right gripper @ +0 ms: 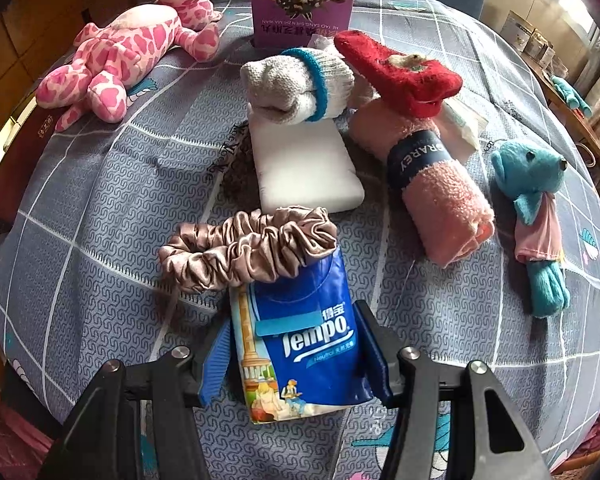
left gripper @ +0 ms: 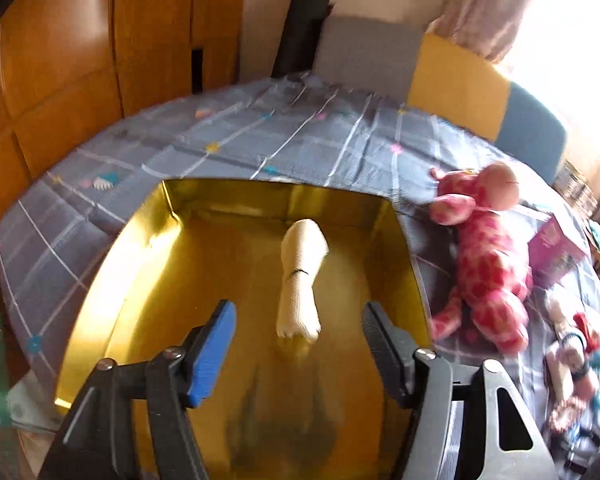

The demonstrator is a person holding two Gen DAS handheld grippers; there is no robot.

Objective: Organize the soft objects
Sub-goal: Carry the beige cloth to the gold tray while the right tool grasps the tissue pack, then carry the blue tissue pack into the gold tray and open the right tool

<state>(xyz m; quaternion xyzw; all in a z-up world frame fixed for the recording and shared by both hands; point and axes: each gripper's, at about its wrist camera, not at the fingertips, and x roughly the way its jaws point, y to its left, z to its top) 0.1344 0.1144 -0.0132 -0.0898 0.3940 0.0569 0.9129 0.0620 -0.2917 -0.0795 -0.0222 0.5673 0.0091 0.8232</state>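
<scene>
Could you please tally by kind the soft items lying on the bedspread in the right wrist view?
Plush toys: 2, pink giraffe, teal bear
Socks: 2, white-and-blue, red
Rolled towels: 1, pink
Scrunchies: 1
Tissue packs: 2, white, Tempo pack between the right gripper fingers
Total: 8

You can read "Tempo" and "Neutral" on the blue tissue pack (right gripper: 304, 344); "RAREY" on the pink towel's dark band (right gripper: 414, 158); pinyin lettering on the purple box (right gripper: 300, 0).

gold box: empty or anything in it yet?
Not empty. One cream rolled cloth lies inside the gold box; the rest of its floor shows bare. The open left gripper hovers over it.
</scene>
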